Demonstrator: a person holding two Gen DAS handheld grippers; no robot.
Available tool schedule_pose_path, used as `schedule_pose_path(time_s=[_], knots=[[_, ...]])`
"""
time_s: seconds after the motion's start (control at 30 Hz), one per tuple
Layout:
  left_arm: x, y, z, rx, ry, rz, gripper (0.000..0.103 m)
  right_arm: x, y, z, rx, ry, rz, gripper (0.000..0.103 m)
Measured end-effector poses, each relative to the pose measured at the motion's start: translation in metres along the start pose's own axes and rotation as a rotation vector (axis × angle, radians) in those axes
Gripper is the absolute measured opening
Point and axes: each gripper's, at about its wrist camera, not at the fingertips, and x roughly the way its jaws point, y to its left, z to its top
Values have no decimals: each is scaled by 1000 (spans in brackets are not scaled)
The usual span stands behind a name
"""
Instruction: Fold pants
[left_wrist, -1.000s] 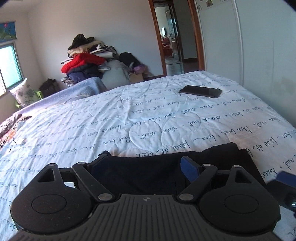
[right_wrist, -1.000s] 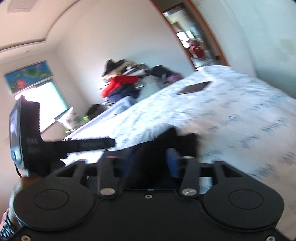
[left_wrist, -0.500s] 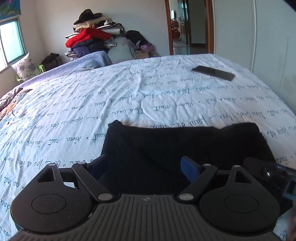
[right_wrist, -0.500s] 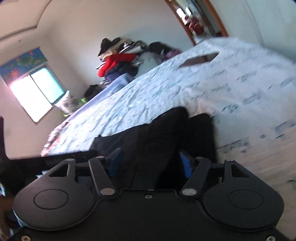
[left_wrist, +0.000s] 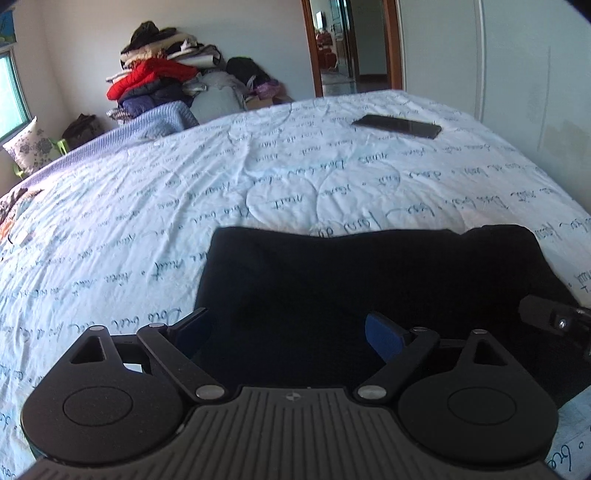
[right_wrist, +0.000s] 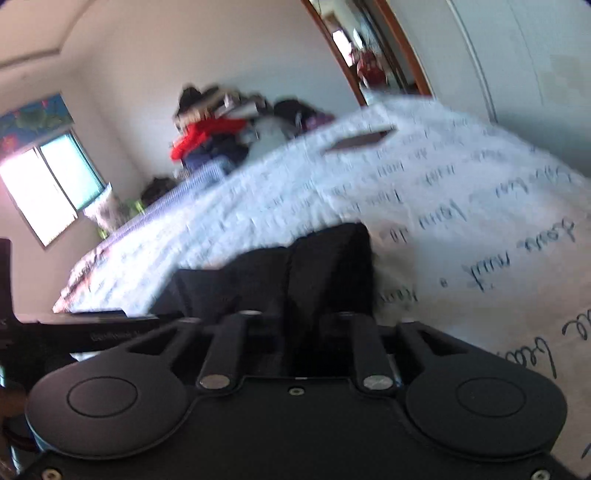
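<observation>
Our left gripper (left_wrist: 284, 328) hangs with jaws spread, released, over the black fabric pants (left_wrist: 369, 280), now a broad folded block at lower centre on the white script-printed quilted bed (left_wrist: 184, 192). Our right gripper (right_wrist: 295, 314), jaws drawn closer than half a second ago, appears clenched on the pants' edge; we judge another fold begun.

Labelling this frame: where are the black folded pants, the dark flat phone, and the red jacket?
black folded pants (left_wrist: 369, 280), left wrist view, top layer
dark flat phone (left_wrist: 397, 126), left wrist view, screen
red jacket (left_wrist: 147, 75), left wrist view, middle

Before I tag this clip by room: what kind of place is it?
A bedroom in a home, most likely: black pants lie on a bed's script-printed quilt, with a clothes pile against the far wall.
</observation>
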Motion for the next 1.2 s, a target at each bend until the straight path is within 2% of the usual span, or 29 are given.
schedule_pose_path(time_s=[0.07, 0.13, 0.17, 0.27, 0.3, 0.33, 0.37, 0.43, 0.5, 0.57, 0.63, 0.77, 0.9, 1.0, 1.07, 1.13, 1.2], knots=[[1, 1, -2, 3, 1, -2, 92, -15, 1, 4, -11, -63, -41, 46], [-1, 1, -4, 12, -25, 36, 93, -28, 5, 10, -53, -150, -125, 47], [1, 0, -4, 17, -30, 61, 93, -30, 8, 14, -83, -164, -122, 47], [15, -2, -6, 37, -4, 81, 96, -17, 17, 21, -114, -119, -8, 47], [18, -3, -7, 41, 8, 83, 95, -7, 20, 21, -136, -80, 15, 46], [17, -2, -9, 33, 0, 83, 95, 6, 22, 20, -168, -33, 6, 46], [14, -1, -9, 27, -12, 80, 95, 19, 23, 17, -200, 0, -47, 46], [9, 3, -5, 26, -26, 75, 95, 30, 22, 14, -235, 7, -101, 52], [10, 7, -1, 24, -33, 93, 95, 21, 21, 17, -199, -13, -88, 53], [16, 13, 2, 15, -5, 115, 93, 6, 26, 15, -195, -48, -94, 53], [15, 19, 1, -8, 9, 85, 93, -12, 38, 6, -250, -63, -98, 53], [1, 19, -10, -9, -4, 59, 95, -23, 60, -18, -374, -5, -91, 52], [1, 9, -26, 13, 23, 78, 95, -12, 71, -34, -494, 30, -193, 52], [-17, 16, -35, -37, 25, 47, 95, -26, 83, -35, -526, 6, -225, 54], [-30, 21, -47, -78, 19, -4, 95, -34, 89, -38, -530, -4, -206, 55], [-41, 21, -59, -75, -11, -27, 96, -33, 91, -45, -534, 10, -190, 58], [-43, 16, -68, -38, -35, -8, 97, -28, 88, -52, -546, 27, -208, 59]])
